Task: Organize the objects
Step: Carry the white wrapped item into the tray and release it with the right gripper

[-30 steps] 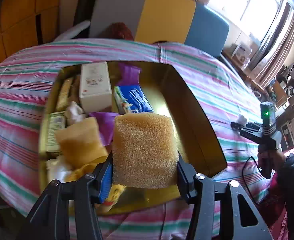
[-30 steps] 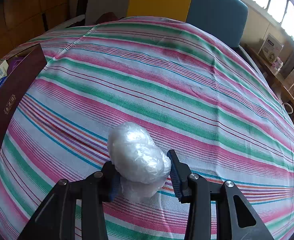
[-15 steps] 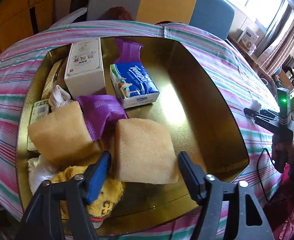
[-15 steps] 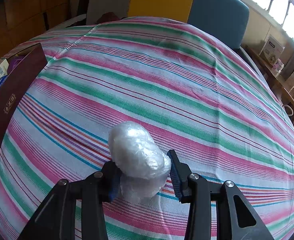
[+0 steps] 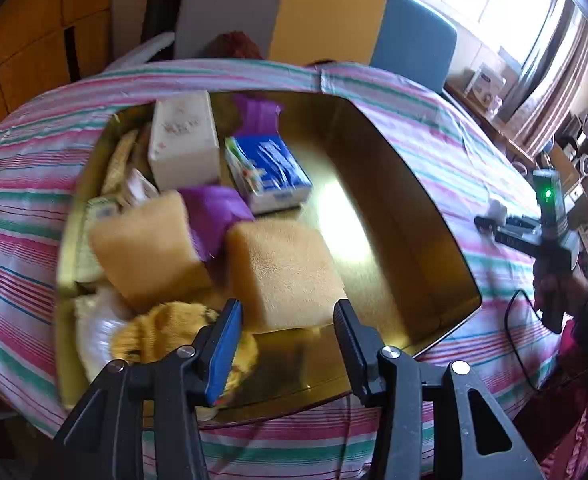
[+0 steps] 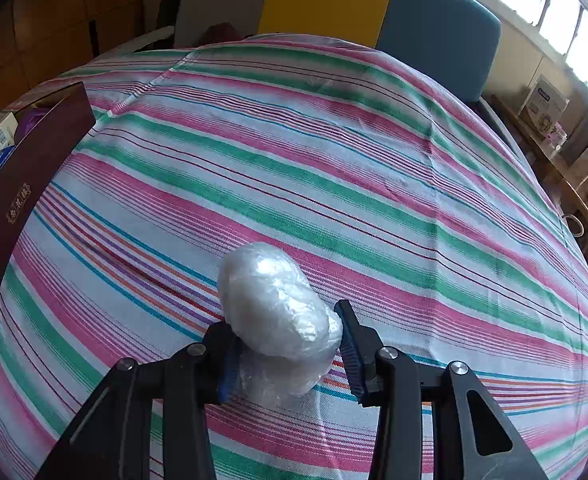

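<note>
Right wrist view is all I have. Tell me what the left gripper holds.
Observer: Nothing. The left gripper is open over the gold box, and the yellow sponge lies in the box beyond its fingertips.
Operator: Report what else is in there.
Observer: A second sponge, a blue tissue pack and a white carton, among others.
Operator: Say where there's room for my plastic bundle.
Observer: The box floor is bare along its right side.
</note>
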